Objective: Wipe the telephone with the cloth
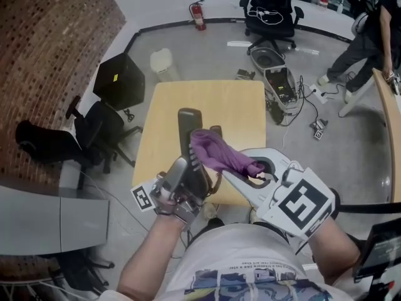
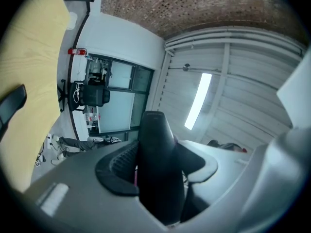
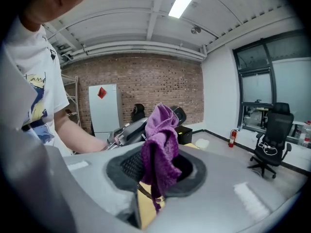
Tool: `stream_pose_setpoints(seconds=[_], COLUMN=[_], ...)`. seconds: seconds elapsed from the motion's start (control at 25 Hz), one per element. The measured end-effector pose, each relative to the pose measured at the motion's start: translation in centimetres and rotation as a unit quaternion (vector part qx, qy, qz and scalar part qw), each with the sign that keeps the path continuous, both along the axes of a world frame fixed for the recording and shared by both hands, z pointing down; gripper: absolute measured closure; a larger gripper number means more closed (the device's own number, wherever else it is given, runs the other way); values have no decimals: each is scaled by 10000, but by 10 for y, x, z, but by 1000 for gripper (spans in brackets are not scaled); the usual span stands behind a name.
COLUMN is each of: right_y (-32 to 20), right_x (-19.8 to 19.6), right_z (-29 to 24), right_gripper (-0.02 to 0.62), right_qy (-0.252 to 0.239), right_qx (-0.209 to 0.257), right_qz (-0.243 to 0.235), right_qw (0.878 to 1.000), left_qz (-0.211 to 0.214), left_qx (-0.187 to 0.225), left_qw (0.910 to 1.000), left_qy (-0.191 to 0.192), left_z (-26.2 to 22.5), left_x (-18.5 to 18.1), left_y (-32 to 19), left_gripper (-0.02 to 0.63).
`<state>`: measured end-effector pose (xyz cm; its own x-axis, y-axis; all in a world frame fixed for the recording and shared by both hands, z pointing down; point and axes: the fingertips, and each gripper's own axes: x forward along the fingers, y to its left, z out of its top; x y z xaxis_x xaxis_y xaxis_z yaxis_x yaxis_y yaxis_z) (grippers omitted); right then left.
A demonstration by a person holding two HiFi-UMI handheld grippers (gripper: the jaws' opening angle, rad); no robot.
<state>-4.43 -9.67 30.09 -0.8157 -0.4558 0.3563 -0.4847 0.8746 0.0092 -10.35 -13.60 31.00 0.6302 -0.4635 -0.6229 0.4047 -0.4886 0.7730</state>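
Head view shows the pale desk (image 1: 241,102) with the black telephone (image 1: 190,127) held above it, its lower end buried in the left tool (image 1: 191,174) and one side covered by the purple cloth (image 1: 219,150). Only the left gripper view shows that tool's jaws clamped on the telephone; the right gripper view shows the right tool (image 3: 158,174) pinching the cloth, which hides most of the telephone behind it.

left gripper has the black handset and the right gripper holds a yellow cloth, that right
Not quite: the cloth is purple, not yellow, as the right gripper view shows. The rest stands: the left gripper holds the black handset and the right gripper holds the cloth.
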Motion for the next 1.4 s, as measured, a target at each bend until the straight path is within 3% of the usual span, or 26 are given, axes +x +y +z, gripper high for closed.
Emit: stream_pose_setpoints(seconds=[0.24,0.92,1.16,1.4], right_y=[30,87,75,26], right_x=[-28,-35,-16,6], right_z=[14,52,48,30], right_gripper=[509,509,509,509], right_qy=[163,653,563,22], right_qx=[-32,-512,-466,-390], right_qz=[-531,-1366,-1070,-62], right_qw=[9985,9871,9916,9992], left_qz=[-80,-331,-247,-74], left_qx=[-27,-117,-67,-41], left_qw=[9999,9991,9995,9998], left_qy=[63,220,195,155], left_z=[3,1,2,6], left_x=[-4,-31,-27,-23], left_y=[3,-6,-9,-3], left_gripper=[348,348,348,348])
